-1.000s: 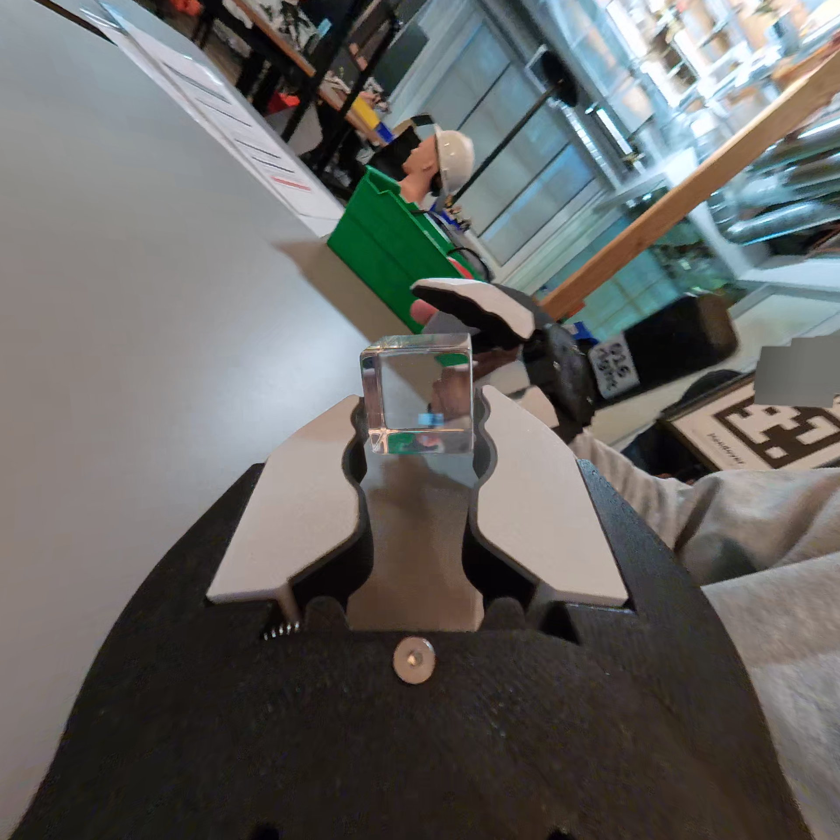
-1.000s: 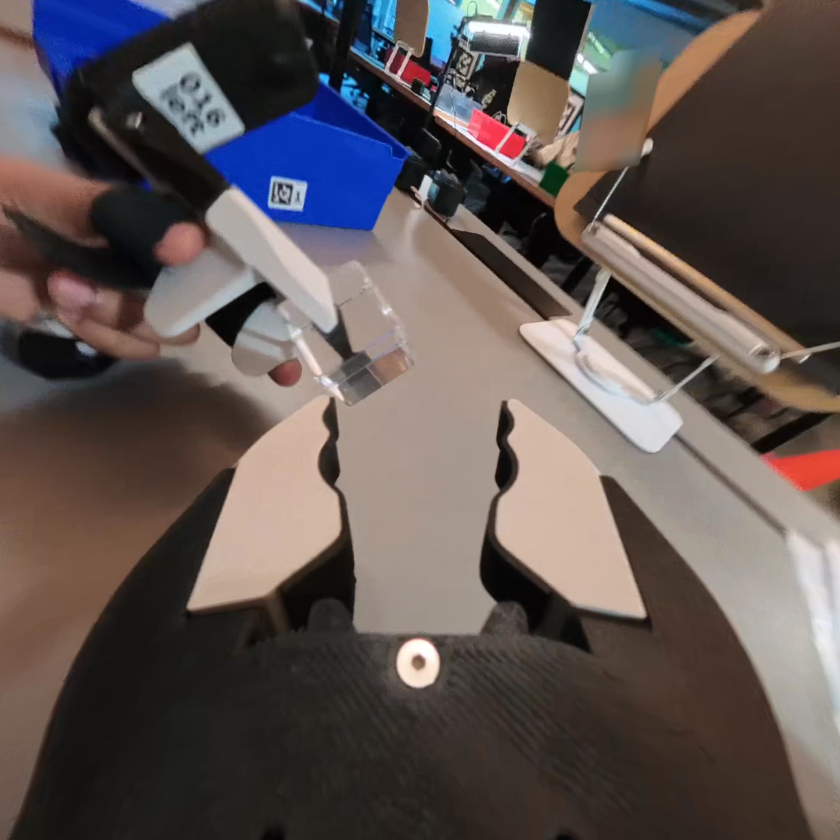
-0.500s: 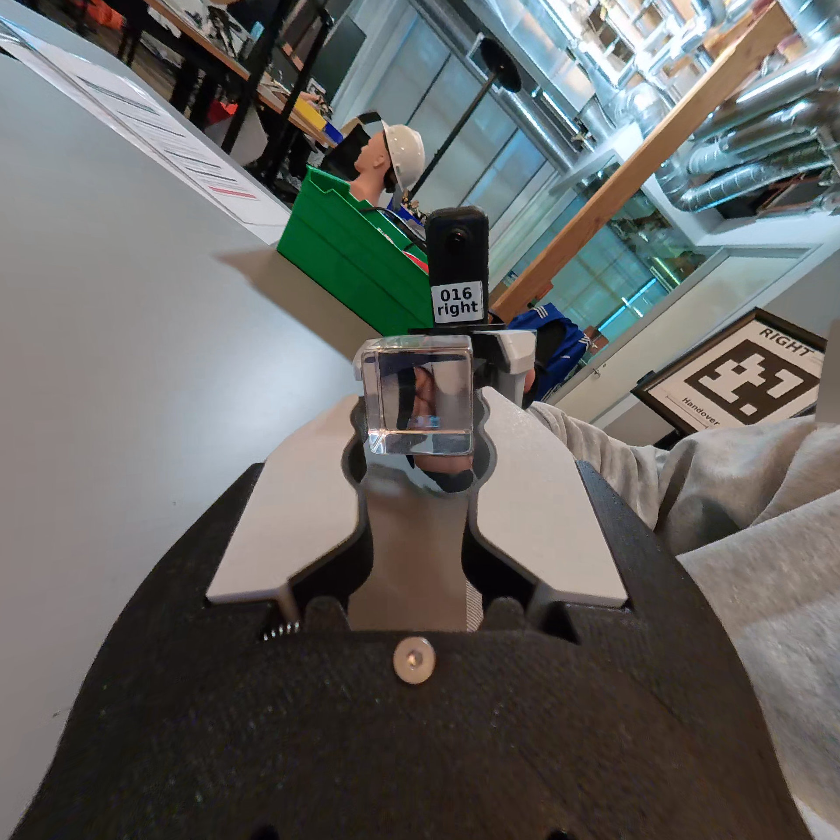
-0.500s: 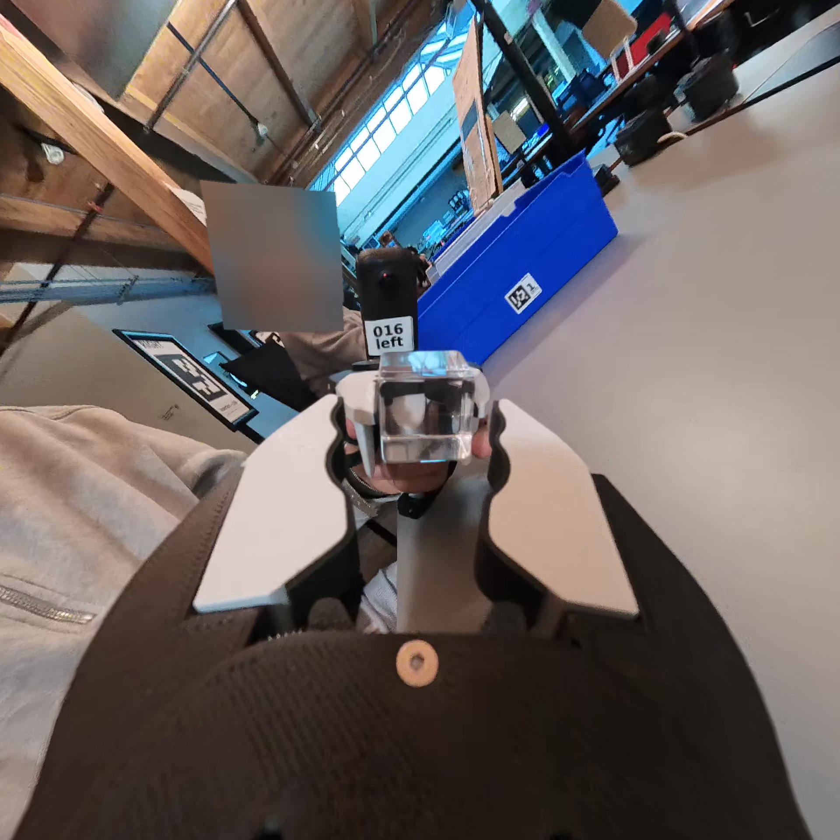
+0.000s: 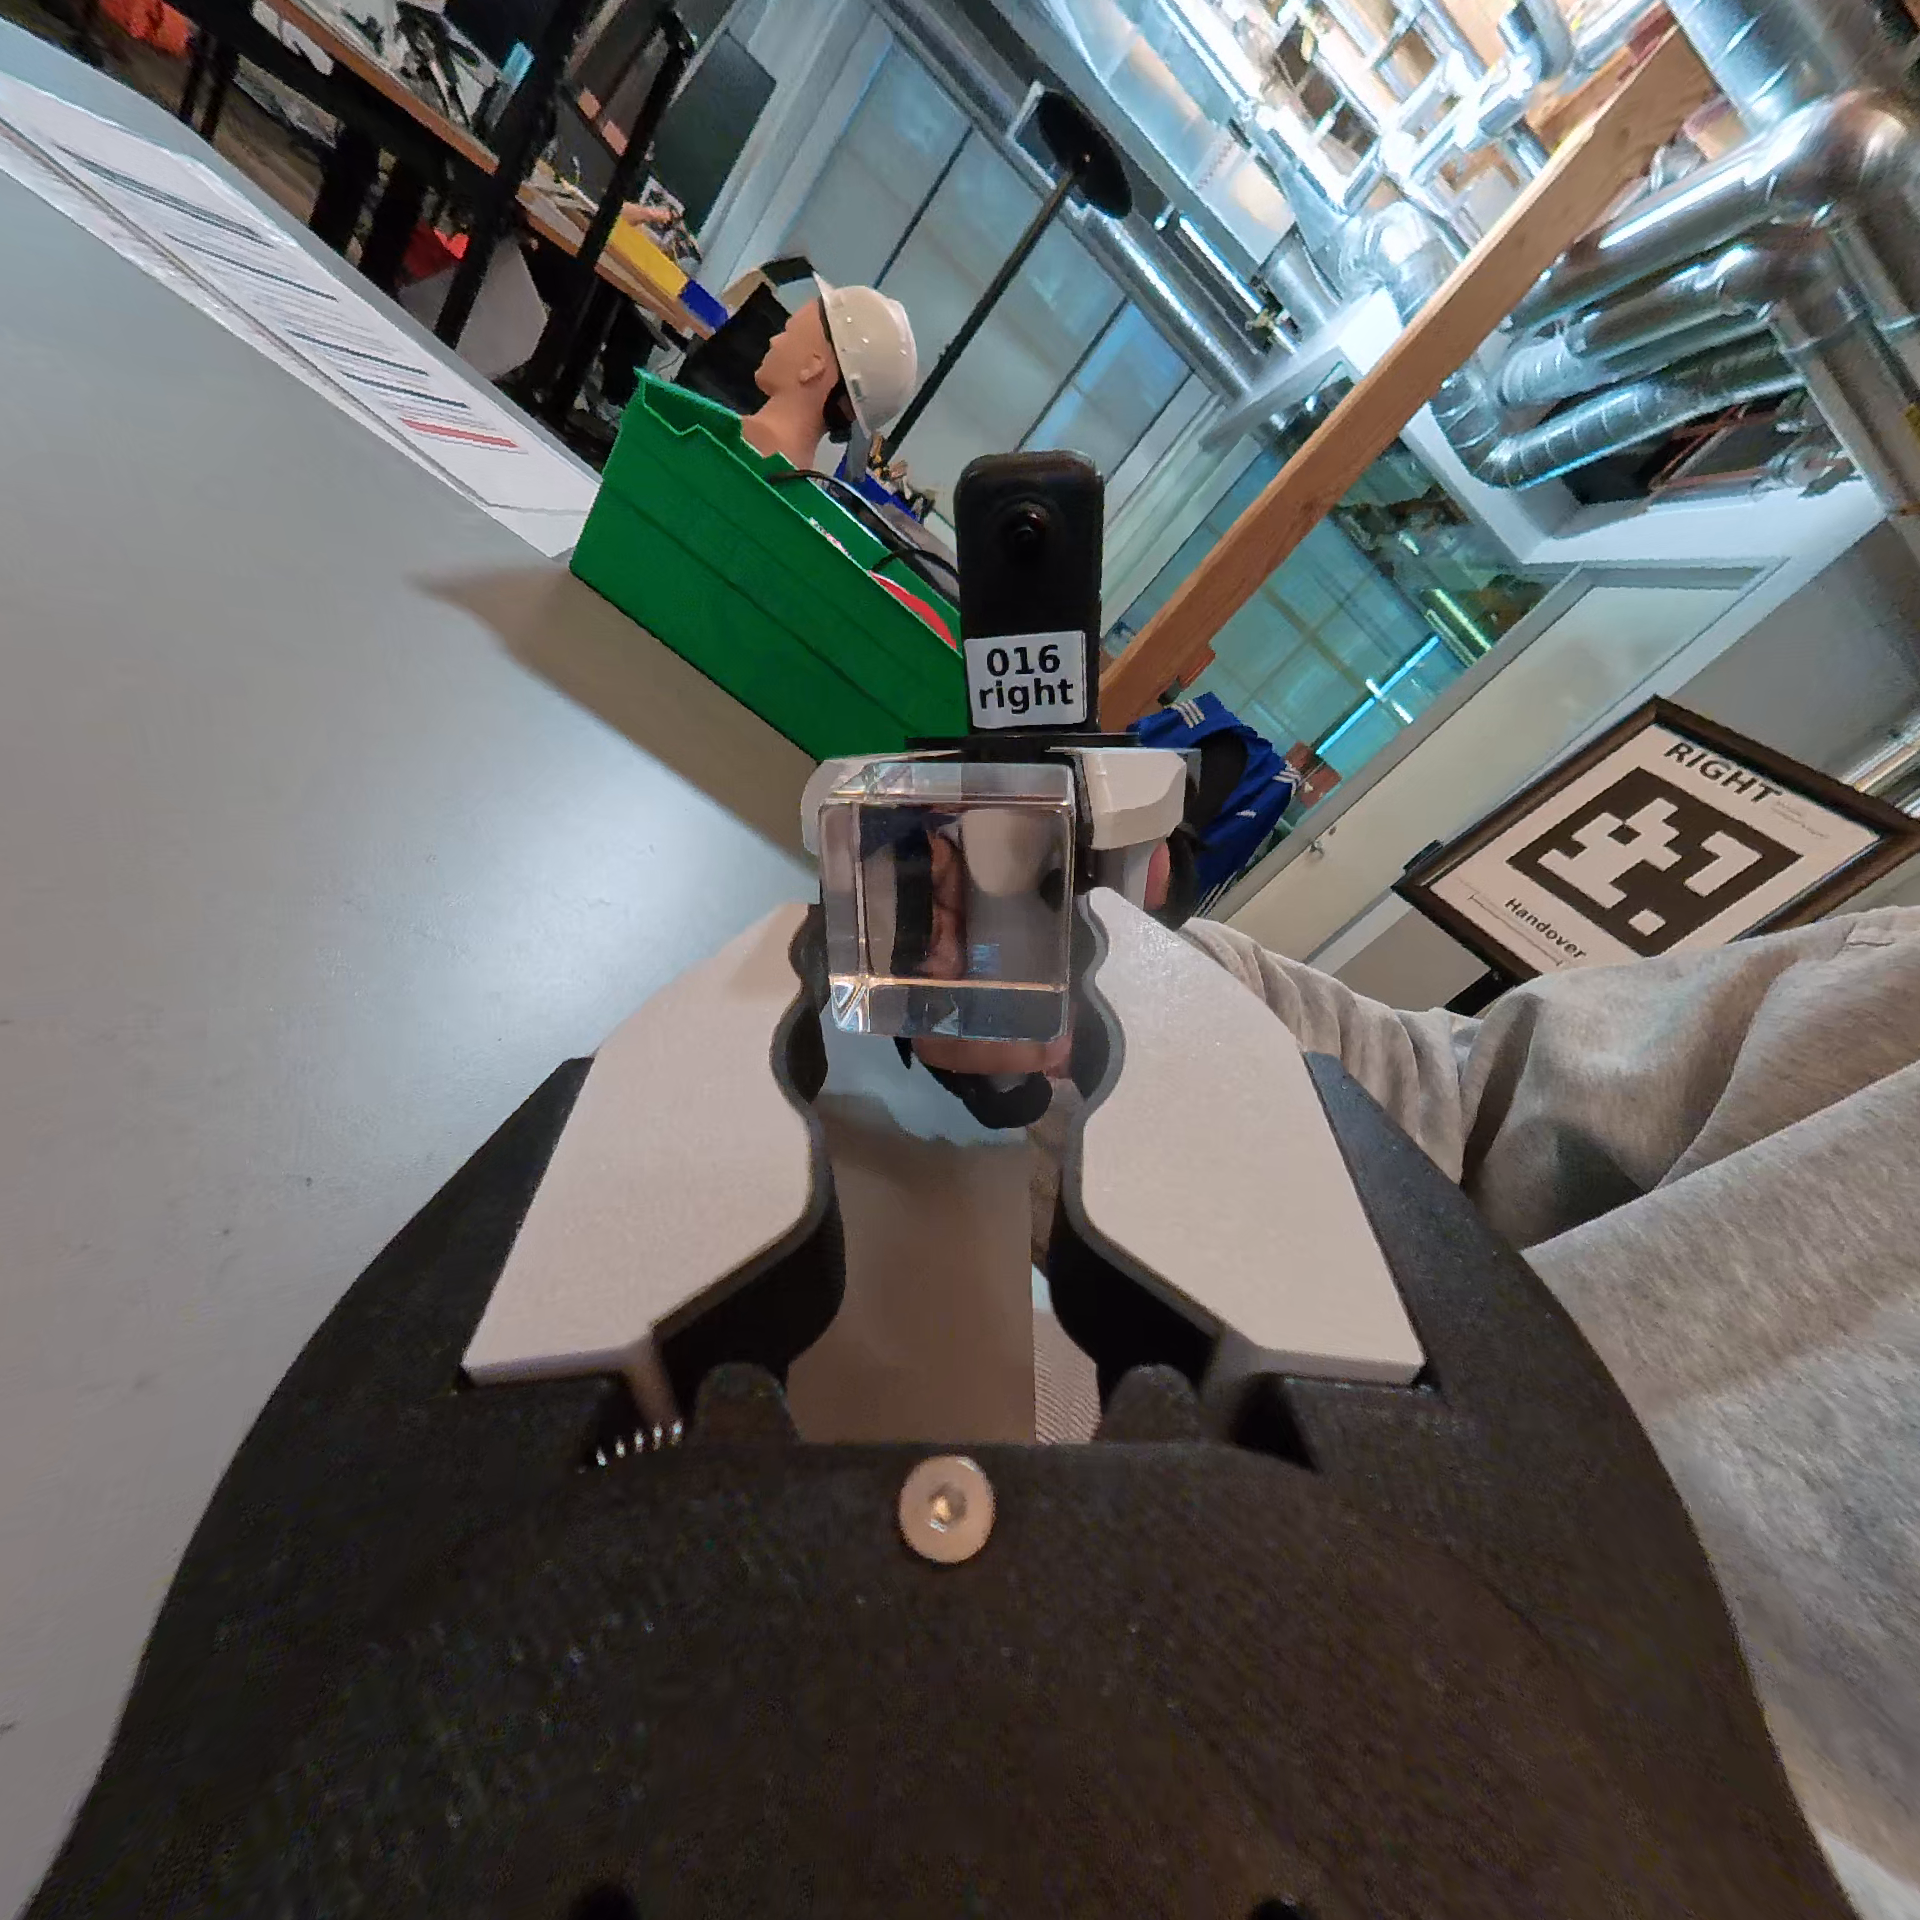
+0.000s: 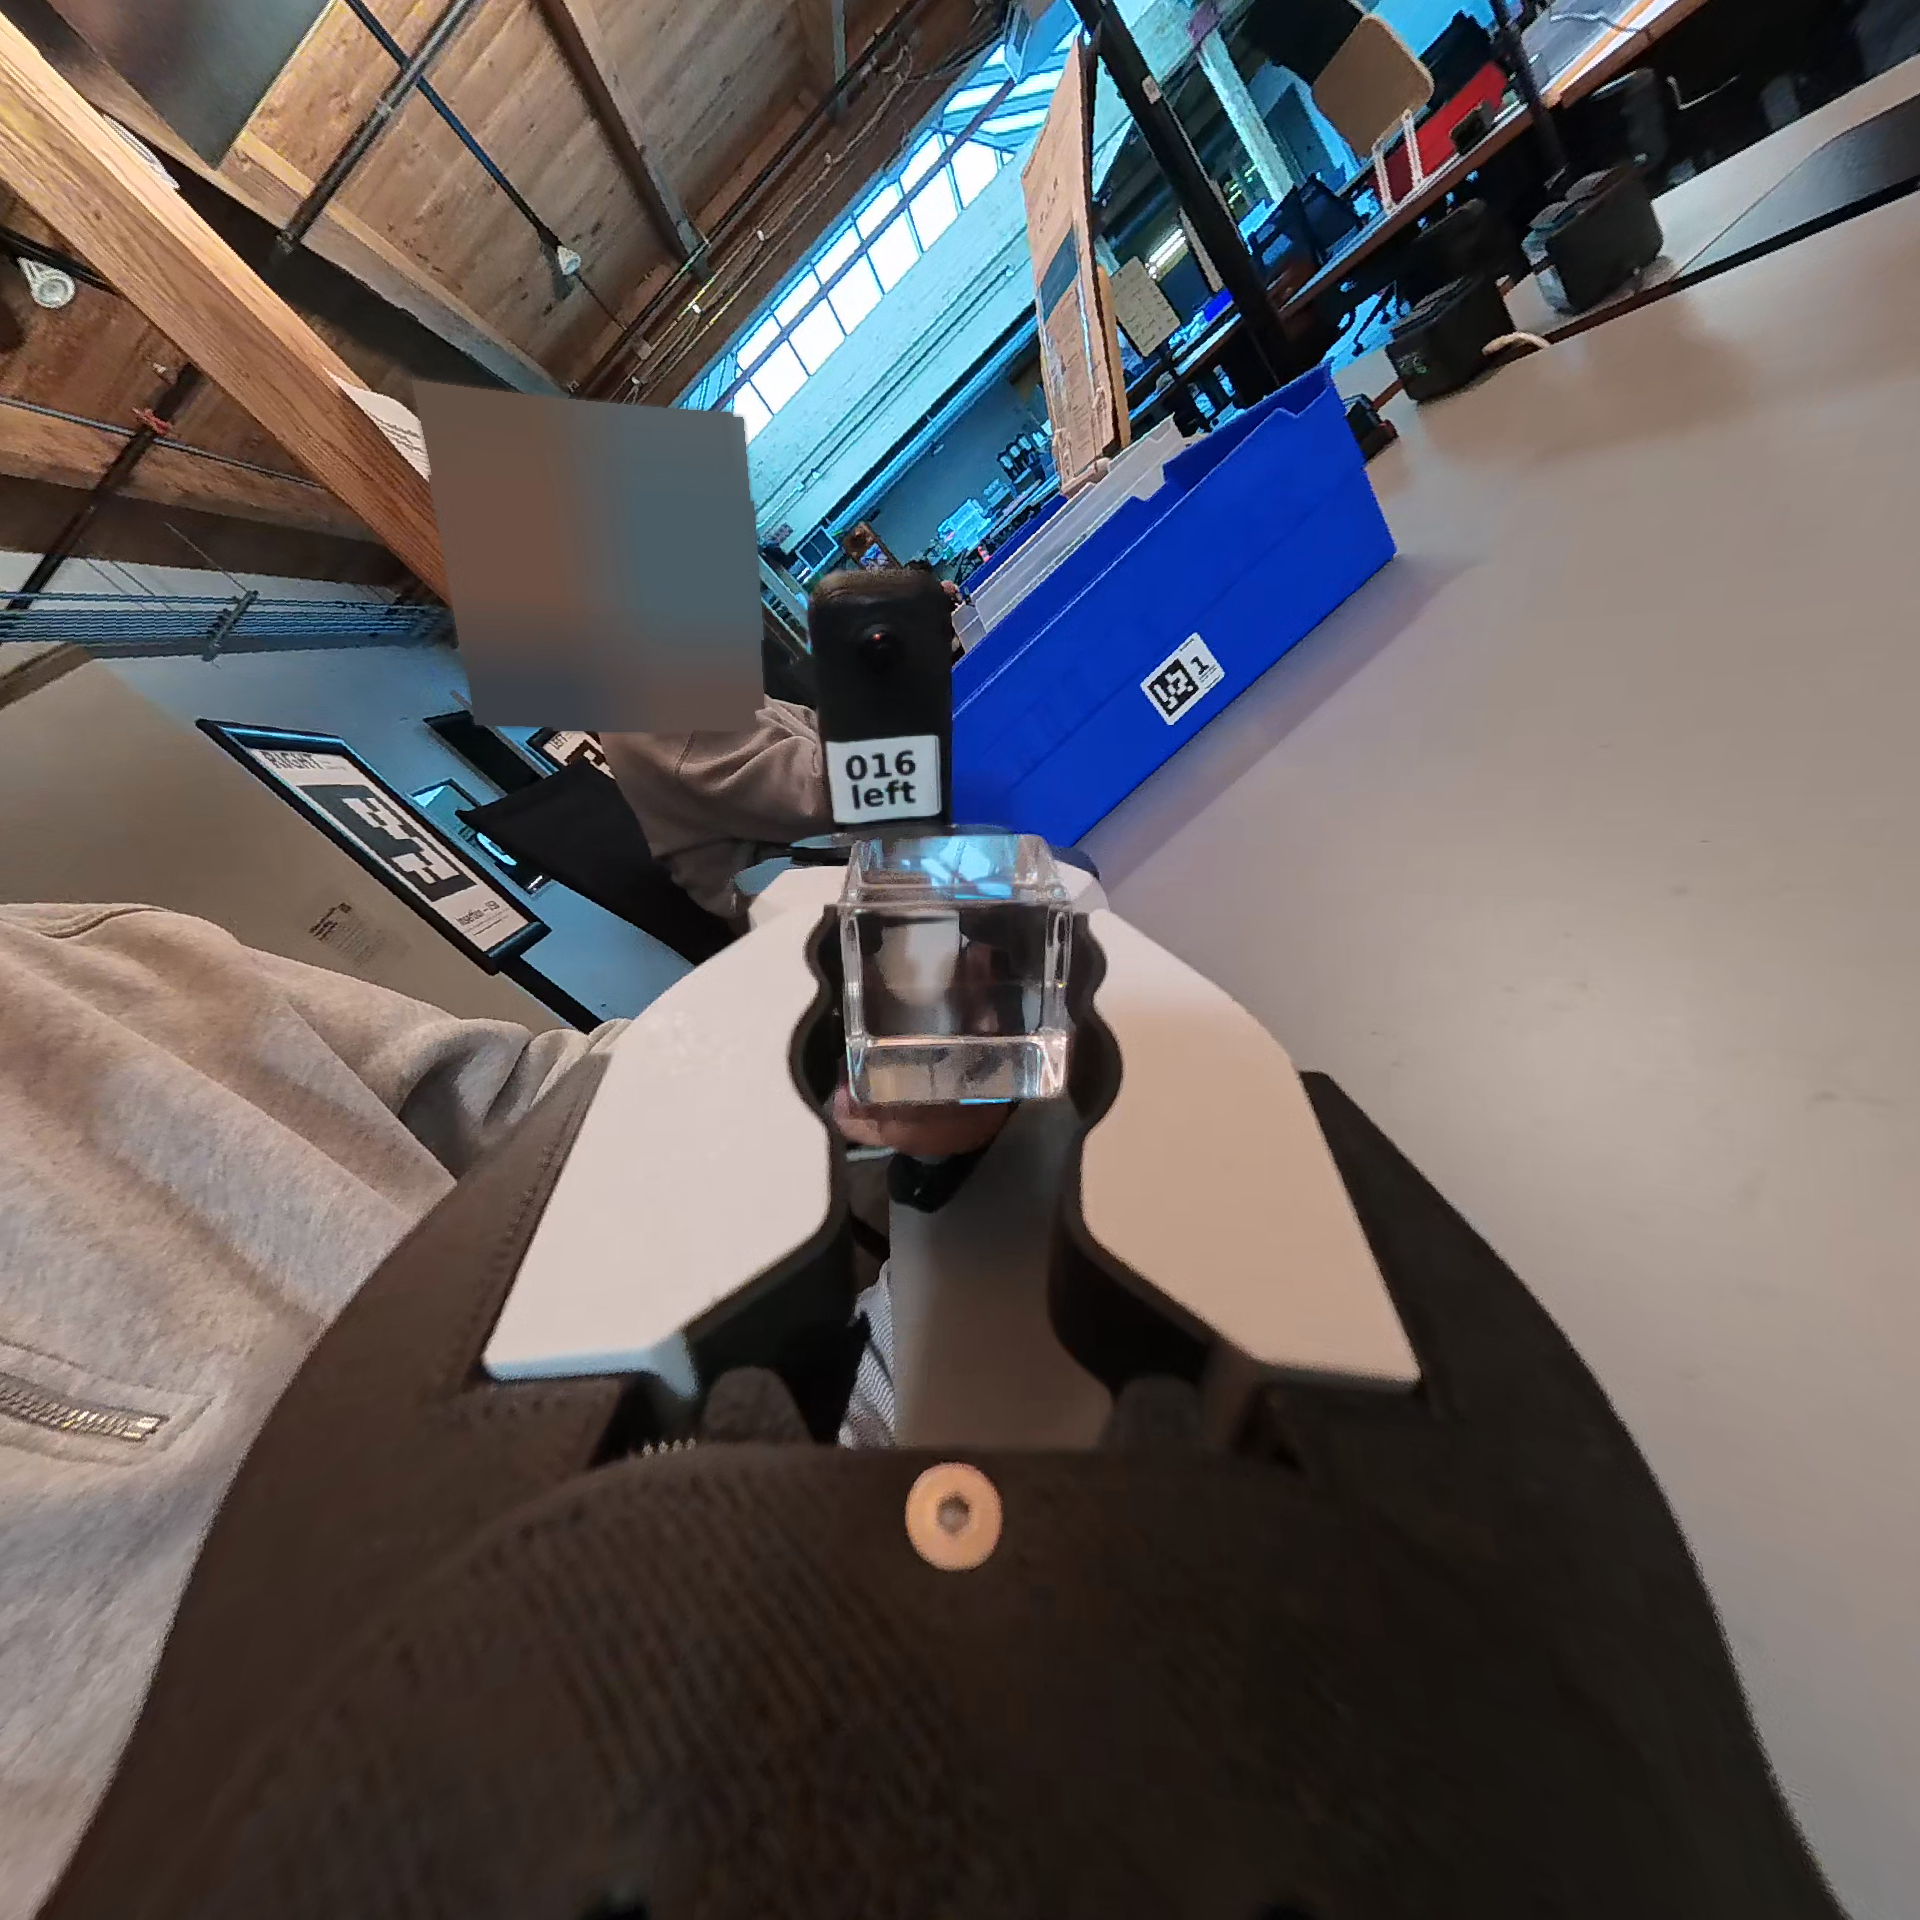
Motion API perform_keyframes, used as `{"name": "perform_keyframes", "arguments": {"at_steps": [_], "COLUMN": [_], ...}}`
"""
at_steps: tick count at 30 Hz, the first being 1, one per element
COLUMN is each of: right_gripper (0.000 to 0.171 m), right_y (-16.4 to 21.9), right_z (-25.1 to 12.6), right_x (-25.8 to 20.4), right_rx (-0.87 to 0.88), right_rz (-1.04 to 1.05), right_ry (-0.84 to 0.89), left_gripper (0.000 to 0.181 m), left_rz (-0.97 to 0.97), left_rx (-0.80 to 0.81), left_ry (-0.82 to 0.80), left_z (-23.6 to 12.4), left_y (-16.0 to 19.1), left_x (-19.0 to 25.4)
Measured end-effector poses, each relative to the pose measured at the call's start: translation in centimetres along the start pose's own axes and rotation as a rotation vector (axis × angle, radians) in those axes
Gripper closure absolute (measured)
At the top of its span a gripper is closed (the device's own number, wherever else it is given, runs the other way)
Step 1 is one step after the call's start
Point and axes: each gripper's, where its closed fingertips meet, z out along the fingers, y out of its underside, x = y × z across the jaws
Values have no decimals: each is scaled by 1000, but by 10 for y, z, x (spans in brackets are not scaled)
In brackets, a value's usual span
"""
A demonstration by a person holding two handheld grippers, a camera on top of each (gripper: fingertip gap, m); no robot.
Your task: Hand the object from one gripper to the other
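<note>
A clear cube (image 5: 945,894) is held in the air above the grey table (image 5: 260,831), between both grippers, which face each other tip to tip. My left gripper (image 5: 945,935) is shut on the cube's sides. The right gripper's white finger (image 5: 1132,821) and black camera stalk (image 5: 1029,561) show just behind the cube. In the right wrist view the cube (image 6: 956,977) sits between the tips of my right gripper (image 6: 956,997), which is shut on it. The left gripper's camera stalk (image 6: 883,675) stands right behind it.
A green bin (image 5: 748,582) and a paper sheet (image 5: 260,281) lie on the far table. A blue bin (image 6: 1174,623) stands on the table in the right wrist view. A person's grey sleeve (image 5: 1662,1143) is close alongside. A framed marker sign (image 5: 1652,862) stands behind. My two grippers' fingertips are within a few centimetres of each other.
My right gripper swung round to face the left one, moved its open fingers around the cube, then closed on it. My left gripper kept its hold throughout.
</note>
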Motion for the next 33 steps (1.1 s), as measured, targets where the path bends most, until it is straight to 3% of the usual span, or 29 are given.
{"name": "perform_keyframes", "arguments": {"at_steps": [2, 5, 9, 15, 18, 20, 23, 28, 33], "right_gripper": [129, 129, 129, 128, 128, 129, 128, 129, 128], "right_y": [-3, -25, -78, -165, -183, -176, -145, -91, -65], "right_z": [-1, -13, -58, -176, -254, -307, -358, -365, -375], "right_x": [0, -1, -9, -29, -21, -1, 31, 70, 95], "right_rx": [12, 65, 170, 240, 199, 124, 34, -174, -371], "right_rz": [-16, -33, -168, -518, -581, -511, -297, -87, -79], "right_ry": [18, 32, 150, 636, 969, 1154, 1250, 1227, 1393], "left_gripper": [134, 109, 111, 115, 117, 118, 119, 119, 120], "left_rz": [-14, -31, -52, -39, -31, -36, -54, -58, -39], "left_rx": [20, 47, 53, 4, 0, 2, 13, -4, -28], "left_ry": [-12, -48, -41, -28, -30, -29, -22, -12, -13], "left_z": [-1, -5, -6, 1, 2, 1, 1, 6, 10], "left_y": [-2, -6, -7, 3, 4, 4, 2, 5, 9], "left_x": [-3, -11, -13, -10, -10, -11, -11, -11, -9]}}
